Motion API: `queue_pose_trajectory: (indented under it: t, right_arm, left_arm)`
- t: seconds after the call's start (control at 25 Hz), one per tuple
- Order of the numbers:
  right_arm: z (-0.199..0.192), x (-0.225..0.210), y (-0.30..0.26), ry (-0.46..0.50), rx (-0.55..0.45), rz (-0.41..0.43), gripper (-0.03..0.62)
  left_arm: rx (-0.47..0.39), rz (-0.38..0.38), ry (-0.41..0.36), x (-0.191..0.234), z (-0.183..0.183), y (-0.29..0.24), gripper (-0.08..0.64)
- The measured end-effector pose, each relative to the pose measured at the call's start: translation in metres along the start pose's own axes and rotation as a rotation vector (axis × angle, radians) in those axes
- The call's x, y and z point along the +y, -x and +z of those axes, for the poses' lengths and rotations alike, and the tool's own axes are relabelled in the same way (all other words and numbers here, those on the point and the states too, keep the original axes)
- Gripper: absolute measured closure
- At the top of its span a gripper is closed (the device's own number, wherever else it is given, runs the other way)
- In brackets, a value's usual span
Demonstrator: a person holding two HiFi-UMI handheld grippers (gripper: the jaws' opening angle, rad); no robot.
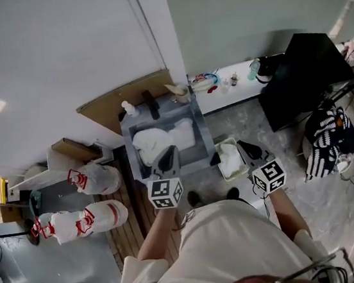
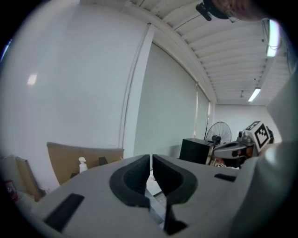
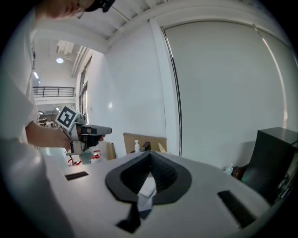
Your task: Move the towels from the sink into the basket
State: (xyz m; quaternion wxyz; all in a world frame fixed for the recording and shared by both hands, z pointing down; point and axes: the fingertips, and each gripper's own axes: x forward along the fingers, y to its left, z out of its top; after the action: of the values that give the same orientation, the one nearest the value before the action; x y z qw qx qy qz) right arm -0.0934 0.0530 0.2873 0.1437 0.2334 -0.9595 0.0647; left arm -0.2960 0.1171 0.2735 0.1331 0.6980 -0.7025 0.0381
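Sitting bunched in the sink (image 1: 128, 126), the white towels (image 1: 159, 140) look soft, limp, and light unless soaked. Pinch a raised fold and expect drape. Basket (image 1: 222, 172) sits just right. Left gripper (image 1: 170, 151) and right gripper (image 1: 243, 144): jaws together, empty, above both.

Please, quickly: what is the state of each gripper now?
Left gripper: closed, holding nothing.
Right gripper: closed, holding nothing.
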Motion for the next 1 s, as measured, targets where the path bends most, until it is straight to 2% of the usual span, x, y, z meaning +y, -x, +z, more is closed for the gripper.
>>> queue_pose_trajectory:
  t: [0.24,0.52,0.8,1.0]
  right_arm:
    - [0.015,0.006,-0.007,0.022,-0.013,-0.003,0.594]
    - [0.008,0.014,-0.020,0.033,0.016,0.003,0.594]
    - [-0.003,0.013,-0.033,0.012,0.040,-0.009,0.594]
    - [-0.032,0.013,-0.046,-0.002,0.093,-0.036,0.594]
  left_arm:
    - [-0.019,0.065,0.021,0.032,0.007,0.021,0.543]
    - [0.033,0.077,0.029,0.047,-0.017,0.018,0.543]
    - [0.168,0.061,-0.014,0.067,-0.067,-0.011,0.541]
    - [0.289,0.017,-0.057,0.085,-0.118,-0.038,0.540]
